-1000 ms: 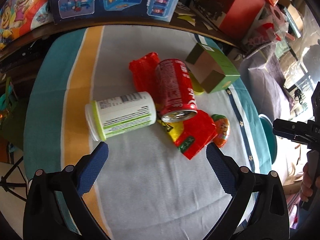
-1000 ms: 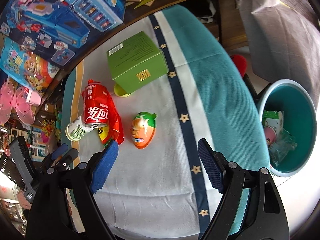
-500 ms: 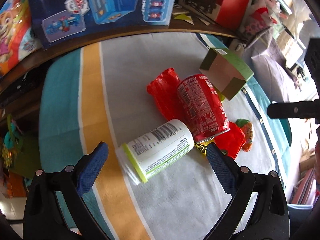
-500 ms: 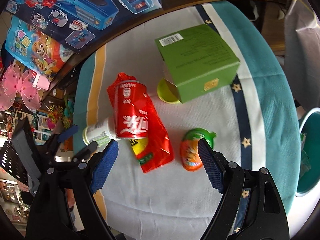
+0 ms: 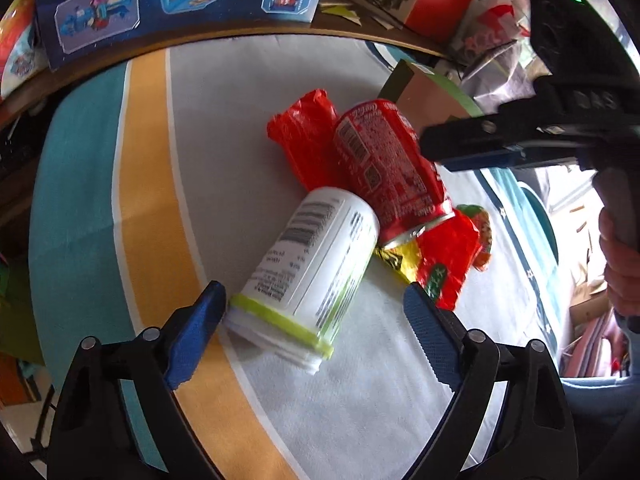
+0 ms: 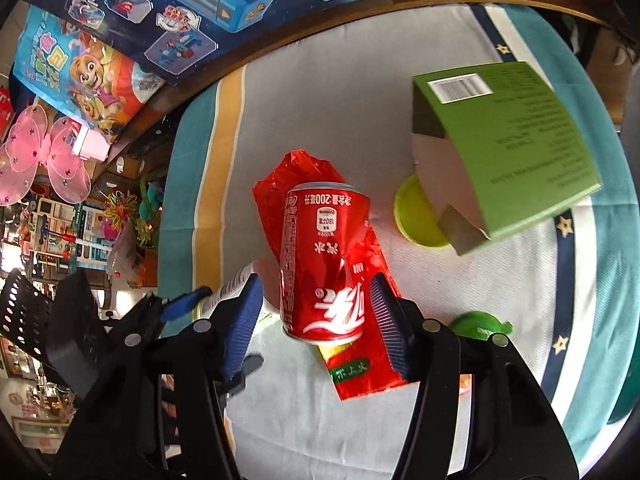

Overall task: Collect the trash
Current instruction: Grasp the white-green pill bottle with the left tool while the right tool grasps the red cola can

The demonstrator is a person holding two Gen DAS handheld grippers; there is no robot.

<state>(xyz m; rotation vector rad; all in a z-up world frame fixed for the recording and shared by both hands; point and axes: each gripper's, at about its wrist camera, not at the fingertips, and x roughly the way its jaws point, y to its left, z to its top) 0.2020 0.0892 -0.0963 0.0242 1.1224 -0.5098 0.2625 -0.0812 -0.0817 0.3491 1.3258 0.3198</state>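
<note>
A red soda can (image 6: 324, 264) lies on a red wrapper (image 6: 280, 184) on the striped tablecloth. My right gripper (image 6: 316, 320) straddles the can's near end with its jaws closing, and a gap still shows at the left pad. A white container with a green band (image 5: 316, 256) lies against the can (image 5: 384, 168). My left gripper (image 5: 312, 332) is open around the container's lid end and its jaws are narrowing; the left pad is close to the rim. An orange-and-green egg-shaped piece (image 6: 480, 326) lies to the right.
A green cardboard box (image 6: 512, 140) lies on its side over a yellow-green lid (image 6: 412, 216). Part of a teal bin (image 6: 626, 400) shows past the table's right edge. Toy boxes (image 6: 192, 4) line the far edge. A hand (image 5: 620, 264) holds the right gripper.
The right gripper has swung left from the egg-shaped piece to over the can, and its jaws have narrowed. The left gripper has sunk and rolled until the white container lies between its fingers.
</note>
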